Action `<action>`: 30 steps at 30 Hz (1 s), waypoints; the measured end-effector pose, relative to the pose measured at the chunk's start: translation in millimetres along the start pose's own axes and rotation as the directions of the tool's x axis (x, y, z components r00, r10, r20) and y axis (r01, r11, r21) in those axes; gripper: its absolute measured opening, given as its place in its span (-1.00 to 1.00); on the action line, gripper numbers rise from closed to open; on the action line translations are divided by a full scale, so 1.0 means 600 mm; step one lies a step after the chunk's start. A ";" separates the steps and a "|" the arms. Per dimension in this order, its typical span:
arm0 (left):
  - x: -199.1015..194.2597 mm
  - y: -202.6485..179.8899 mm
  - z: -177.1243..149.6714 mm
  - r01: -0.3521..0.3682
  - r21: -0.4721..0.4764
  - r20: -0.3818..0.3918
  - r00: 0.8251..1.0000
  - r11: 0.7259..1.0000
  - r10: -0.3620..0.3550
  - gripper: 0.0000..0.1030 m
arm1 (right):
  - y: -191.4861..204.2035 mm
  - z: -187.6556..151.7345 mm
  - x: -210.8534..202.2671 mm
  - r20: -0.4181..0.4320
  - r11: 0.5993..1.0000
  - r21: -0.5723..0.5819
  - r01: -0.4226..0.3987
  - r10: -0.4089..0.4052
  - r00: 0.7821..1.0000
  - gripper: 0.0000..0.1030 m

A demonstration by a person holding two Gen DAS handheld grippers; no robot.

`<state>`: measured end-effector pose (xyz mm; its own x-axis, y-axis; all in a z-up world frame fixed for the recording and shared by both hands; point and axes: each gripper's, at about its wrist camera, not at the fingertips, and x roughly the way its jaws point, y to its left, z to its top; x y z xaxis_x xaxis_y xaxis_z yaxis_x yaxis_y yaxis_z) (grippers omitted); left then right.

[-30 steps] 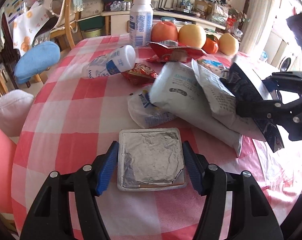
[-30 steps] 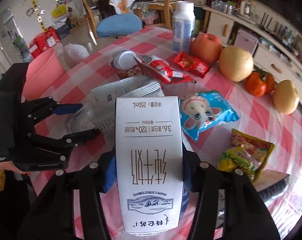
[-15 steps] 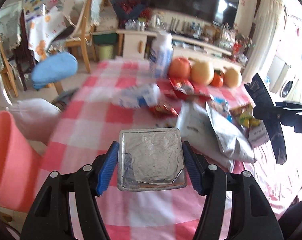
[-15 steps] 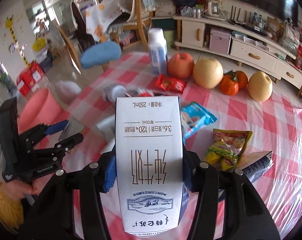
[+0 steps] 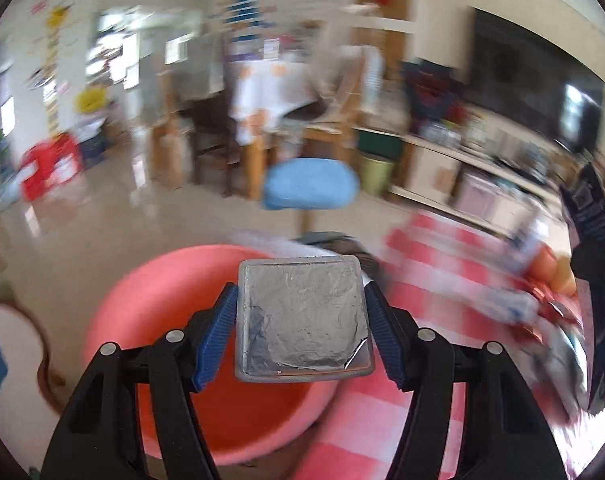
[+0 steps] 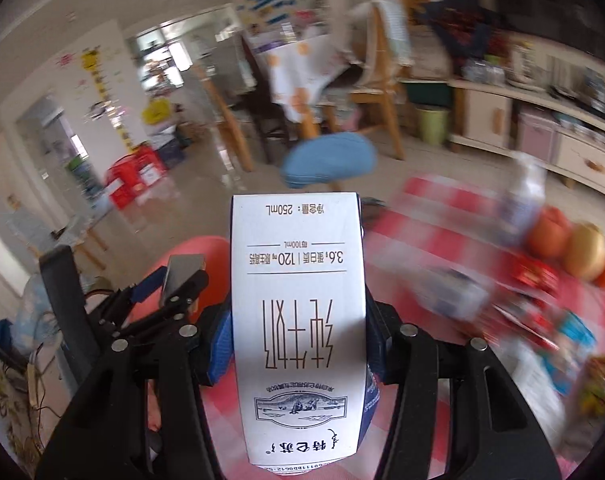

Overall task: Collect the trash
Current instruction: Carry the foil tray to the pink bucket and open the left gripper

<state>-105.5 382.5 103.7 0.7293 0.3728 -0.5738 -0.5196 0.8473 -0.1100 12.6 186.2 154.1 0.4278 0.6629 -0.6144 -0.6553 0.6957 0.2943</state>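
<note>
My left hand-held gripper [image 5: 302, 320] was clamped on a foil-topped tray [image 5: 303, 316], held over the pink bin [image 5: 150, 304] that filled the view from six to nine o'clock. My right hand-held gripper [image 6: 298, 332] gripped a white milk carton [image 6: 296, 320] upright between its blue pads. The red-checked surface [image 6: 430, 236] with blurred wrappers and fruit [image 6: 570, 246] lay at three o'clock.

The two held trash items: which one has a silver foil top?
The square foil-lidded tub in the left gripper; the right gripper holds a white printed milk carton.
</note>
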 end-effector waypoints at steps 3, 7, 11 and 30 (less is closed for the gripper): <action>0.024 0.077 0.005 -0.059 -0.124 -0.039 0.998 0.991 0.055 0.25 | 0.057 0.028 0.064 -0.006 0.999 -0.022 -0.043 0.043 0.999 0.06; 0.051 0.144 0.003 -0.110 -0.238 -0.088 0.992 0.965 0.091 0.25 | 0.116 0.049 0.149 -0.044 0.996 -0.035 -0.083 0.081 0.996 0.06; 0.073 0.184 -0.007 -0.165 -0.303 -0.145 0.981 0.939 0.126 0.26 | 0.156 0.049 0.221 -0.082 0.995 -0.044 -0.094 0.090 0.993 0.06; 0.027 0.156 -0.022 -0.082 -0.342 0.105 0.987 0.936 0.125 0.74 | 0.085 -0.011 0.095 0.051 0.991 -0.023 0.134 -0.133 0.990 0.73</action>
<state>-148.4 463.1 73.7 0.7014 0.5132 -0.4947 -0.6986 0.6329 -0.3338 -0.9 257.7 129.1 0.5423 0.5777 -0.6101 -0.6059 0.7719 0.1924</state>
